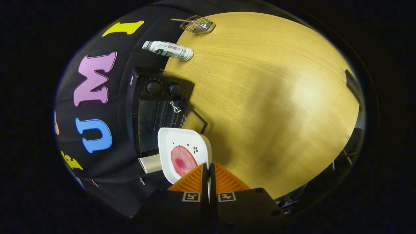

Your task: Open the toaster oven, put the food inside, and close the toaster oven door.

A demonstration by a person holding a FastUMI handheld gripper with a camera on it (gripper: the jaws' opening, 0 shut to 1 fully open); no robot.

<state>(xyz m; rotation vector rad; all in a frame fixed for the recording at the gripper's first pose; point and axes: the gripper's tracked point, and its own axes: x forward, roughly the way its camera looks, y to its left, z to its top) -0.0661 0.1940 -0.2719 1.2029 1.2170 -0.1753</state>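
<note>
So the jaws (208,167) are clamped on the rim of a white plate (182,143), both fingers pinching its edge with barely a gap between them. There's a pink slice of food (182,160) lying on the plate, just ahead of the fingers. Right beyond the plate sits the black toaster oven (156,107), two knobs (153,87) showing, and its door looks open with the wire handle sticking out over the wooden worktop (276,97). Farther past the oven a white-and-green can (169,49) lies on its side, and a little wire rack (198,24) sits beyond that.
</note>
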